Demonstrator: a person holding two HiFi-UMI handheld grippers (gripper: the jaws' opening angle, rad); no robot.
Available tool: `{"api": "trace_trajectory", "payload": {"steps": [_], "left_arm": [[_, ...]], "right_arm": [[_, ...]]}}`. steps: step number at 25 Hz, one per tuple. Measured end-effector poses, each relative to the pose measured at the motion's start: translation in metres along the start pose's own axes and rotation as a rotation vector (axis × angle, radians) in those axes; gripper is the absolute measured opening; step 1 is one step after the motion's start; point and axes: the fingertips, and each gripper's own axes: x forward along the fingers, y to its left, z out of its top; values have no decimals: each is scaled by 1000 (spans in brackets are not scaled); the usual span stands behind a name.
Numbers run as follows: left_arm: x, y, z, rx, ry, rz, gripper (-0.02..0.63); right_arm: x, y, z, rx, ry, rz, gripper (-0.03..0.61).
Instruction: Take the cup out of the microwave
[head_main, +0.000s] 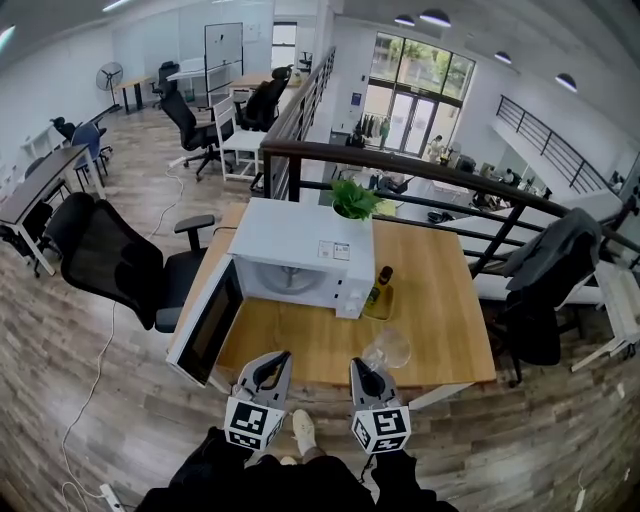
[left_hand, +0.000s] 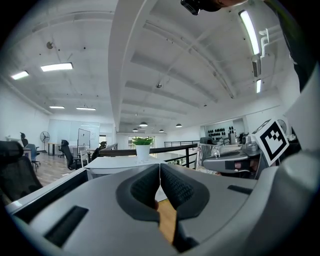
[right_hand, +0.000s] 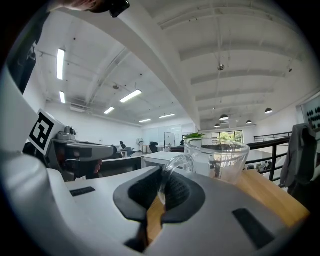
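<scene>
A clear glass cup (head_main: 388, 349) hangs over the front of the wooden table (head_main: 440, 300), outside the white microwave (head_main: 300, 250). My right gripper (head_main: 369, 366) is shut on the cup's handle (right_hand: 171, 169); in the right gripper view the cup (right_hand: 220, 160) stands upright just beyond the jaws (right_hand: 161, 192). The microwave's door (head_main: 205, 330) hangs wide open toward the left, and a white turntable shows inside. My left gripper (head_main: 275, 360) is beside the right one at the table's front edge; its jaws (left_hand: 159, 187) are shut with nothing between them.
A dark bottle (head_main: 380, 287) stands just right of the microwave. A potted green plant (head_main: 352, 198) sits behind it on the table's far edge, against a dark railing (head_main: 420, 170). Black office chairs (head_main: 110, 260) stand left and right of the table.
</scene>
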Motion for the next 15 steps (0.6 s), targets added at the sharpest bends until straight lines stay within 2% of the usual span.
{"api": "trace_trajectory", "payload": {"steps": [15], "left_arm": [[3,4,-1,5,15,9,25]], "right_arm": [[6,2,2,-1,-5,27,18]]}}
